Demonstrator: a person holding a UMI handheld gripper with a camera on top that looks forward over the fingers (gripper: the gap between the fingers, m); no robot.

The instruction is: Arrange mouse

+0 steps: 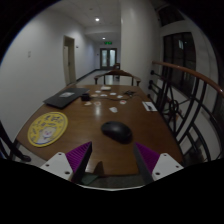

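A black mouse lies on the brown wooden table, just ahead of my fingers and slightly right of the middle between them. My gripper is open and empty, its purple pads wide apart over the table's near edge. The mouse is apart from both fingers.
A round yellow mat lies ahead to the left. A dark laptop or folder lies farther left. Small items and a white card lie farther along the table. A railing runs on the right; a corridor with doors lies beyond.
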